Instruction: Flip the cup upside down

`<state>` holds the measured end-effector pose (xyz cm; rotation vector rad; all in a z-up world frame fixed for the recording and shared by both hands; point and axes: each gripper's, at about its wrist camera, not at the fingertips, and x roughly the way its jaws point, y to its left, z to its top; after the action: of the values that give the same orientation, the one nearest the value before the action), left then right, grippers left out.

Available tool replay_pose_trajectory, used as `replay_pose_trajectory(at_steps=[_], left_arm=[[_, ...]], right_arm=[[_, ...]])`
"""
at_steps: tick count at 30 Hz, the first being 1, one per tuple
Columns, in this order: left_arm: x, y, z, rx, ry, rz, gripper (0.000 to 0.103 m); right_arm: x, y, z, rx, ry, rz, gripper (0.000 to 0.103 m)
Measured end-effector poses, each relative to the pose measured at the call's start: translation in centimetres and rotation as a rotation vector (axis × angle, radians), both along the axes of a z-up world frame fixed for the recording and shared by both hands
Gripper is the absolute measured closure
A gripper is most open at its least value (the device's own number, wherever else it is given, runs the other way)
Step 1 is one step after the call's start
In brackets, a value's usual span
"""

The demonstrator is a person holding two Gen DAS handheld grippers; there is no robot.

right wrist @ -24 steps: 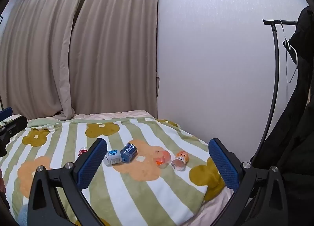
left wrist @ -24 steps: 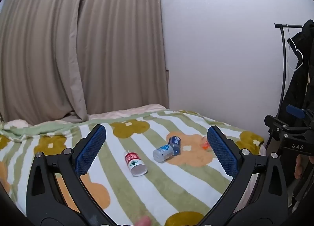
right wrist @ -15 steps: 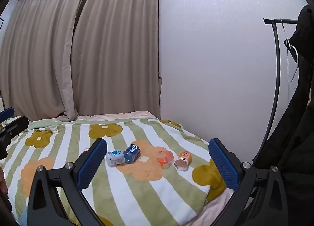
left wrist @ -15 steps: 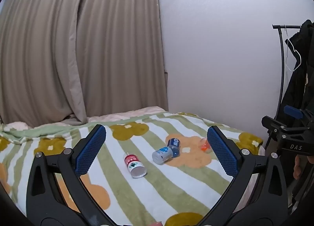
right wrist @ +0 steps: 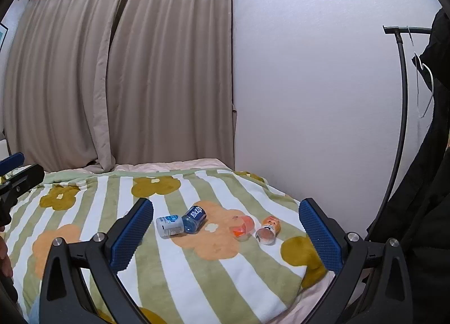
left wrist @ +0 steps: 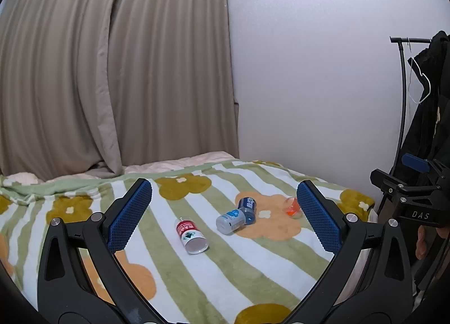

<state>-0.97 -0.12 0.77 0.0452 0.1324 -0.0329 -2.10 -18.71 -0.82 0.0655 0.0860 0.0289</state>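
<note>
Several small printed cups lie on their sides on a striped flower blanket [left wrist: 253, 262]. In the left wrist view I see a red-and-white cup [left wrist: 191, 235], a light blue cup [left wrist: 230, 220] touching a dark blue cup [left wrist: 248, 210], and an orange cup [left wrist: 292, 207]. The right wrist view shows the light blue cup [right wrist: 169, 225], the dark blue cup [right wrist: 194, 218], the orange cup [right wrist: 242, 227] and an orange-and-white cup [right wrist: 268, 229]. My left gripper [left wrist: 225, 214] and right gripper [right wrist: 226, 235] are open, empty and well short of the cups.
The bed [right wrist: 174, 166] stands against beige curtains [left wrist: 112, 71] and a white wall [right wrist: 309, 85]. A black clothes rack [right wrist: 400, 99] with dark coats [right wrist: 422, 211] stands at the right. The right gripper's body [left wrist: 407, 197] shows at the left view's right edge.
Both grippers have drifted slightly, so the cups sit a little lower and shifted in each view. Both stay open. The cups have not moved.
</note>
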Motion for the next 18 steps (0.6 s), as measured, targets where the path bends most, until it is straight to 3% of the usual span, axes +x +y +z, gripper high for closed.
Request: replay_pose_trajectory(at_steps=[18], left_arm=[[0.21, 0.1, -0.18, -0.002, 0.004, -0.001, 0.0]], right_arm=[[0.4, -0.13, -0.35, -0.002, -0.001, 0.023, 0.0]])
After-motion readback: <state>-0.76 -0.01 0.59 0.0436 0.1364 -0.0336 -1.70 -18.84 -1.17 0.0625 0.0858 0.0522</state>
